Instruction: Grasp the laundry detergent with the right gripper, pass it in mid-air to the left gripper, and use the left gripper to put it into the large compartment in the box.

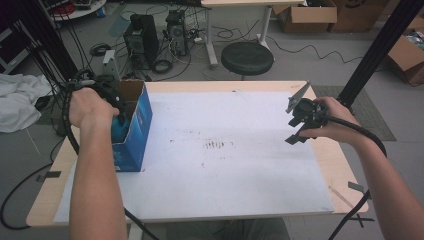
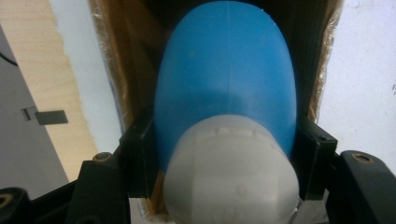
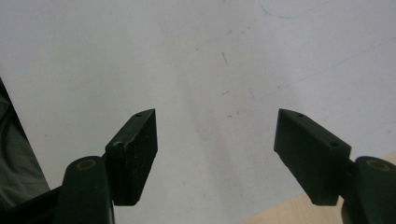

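Grey floor (image 1: 320, 65) behind, strewn with cables, two computer towers (image 1: 155, 37), a round black stool (image 1: 247, 57) and cardboard cartons (image 1: 307, 15). Nearer, a pale wooden table (image 1: 345, 175), covered almost edge to edge by a white sheet (image 1: 225, 165) with a few dark scuff marks near its middle. White cloth (image 1: 17, 100) heaped off the table's left side.

At the sheet's left edge, an open blue box (image 1: 135, 135), brown cardboard inside, standing upright with its mouth upward. Over that mouth, the left hand (image 1: 87, 107) with the left gripper (image 1: 115, 122), pointing down into the box. Seen from the left gripper view, jaws pressed against both sides of a blue bottle (image 2: 224, 70) with a white cap (image 2: 231, 172), cap end nearest the camera, body reaching down between the box's brown walls (image 2: 121, 60). Bottle held just inside the box; whether its far end touches the bottom cannot be told.

At the table's right side, the right hand (image 1: 332, 120) with the right gripper (image 1: 297, 125), well apart from the box, cable (image 1: 365, 135) trailing back along the forearm. In the right gripper view, jaws spread wide with nothing between them, bare white sheet (image 3: 196, 60) beneath and a sliver of table edge (image 3: 275, 212) at the lower right.
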Demonstrator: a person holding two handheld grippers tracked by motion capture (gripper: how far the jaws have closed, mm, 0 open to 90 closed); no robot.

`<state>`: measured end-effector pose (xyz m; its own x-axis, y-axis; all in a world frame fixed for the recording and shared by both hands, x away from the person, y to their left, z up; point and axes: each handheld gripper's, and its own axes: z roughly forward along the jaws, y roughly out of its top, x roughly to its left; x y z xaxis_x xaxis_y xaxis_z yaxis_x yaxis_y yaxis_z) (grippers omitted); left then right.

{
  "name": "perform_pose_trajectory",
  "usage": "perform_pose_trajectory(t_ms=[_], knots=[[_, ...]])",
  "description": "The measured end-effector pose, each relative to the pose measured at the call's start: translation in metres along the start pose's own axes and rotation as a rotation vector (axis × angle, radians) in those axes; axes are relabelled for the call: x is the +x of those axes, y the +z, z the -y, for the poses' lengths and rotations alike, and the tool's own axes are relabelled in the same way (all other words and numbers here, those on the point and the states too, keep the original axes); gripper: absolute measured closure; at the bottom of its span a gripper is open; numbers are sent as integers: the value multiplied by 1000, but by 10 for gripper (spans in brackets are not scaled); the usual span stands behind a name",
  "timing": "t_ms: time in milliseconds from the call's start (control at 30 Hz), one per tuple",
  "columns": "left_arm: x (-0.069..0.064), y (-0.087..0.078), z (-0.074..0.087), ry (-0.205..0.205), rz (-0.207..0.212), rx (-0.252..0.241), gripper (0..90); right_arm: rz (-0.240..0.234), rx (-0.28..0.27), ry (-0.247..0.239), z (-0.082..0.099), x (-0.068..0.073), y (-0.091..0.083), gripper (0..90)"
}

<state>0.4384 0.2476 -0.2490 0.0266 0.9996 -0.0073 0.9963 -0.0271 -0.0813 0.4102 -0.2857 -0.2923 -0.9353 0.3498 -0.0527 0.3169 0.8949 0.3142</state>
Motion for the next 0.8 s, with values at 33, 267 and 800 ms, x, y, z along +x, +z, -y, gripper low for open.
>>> perform_pose_trajectory(t_ms=[33, 267, 800], knots=[[-1, 2, 0, -1, 2, 2, 384, 0, -1, -2, 0, 0, 0, 306], [-1, 7, -1, -1, -3, 7, 384, 0, -1, 0, -1, 0, 0, 306], [1, 23, -1, -10, -6, 24, 383, -6, 0, -9, -4, 1, 4, 306]])
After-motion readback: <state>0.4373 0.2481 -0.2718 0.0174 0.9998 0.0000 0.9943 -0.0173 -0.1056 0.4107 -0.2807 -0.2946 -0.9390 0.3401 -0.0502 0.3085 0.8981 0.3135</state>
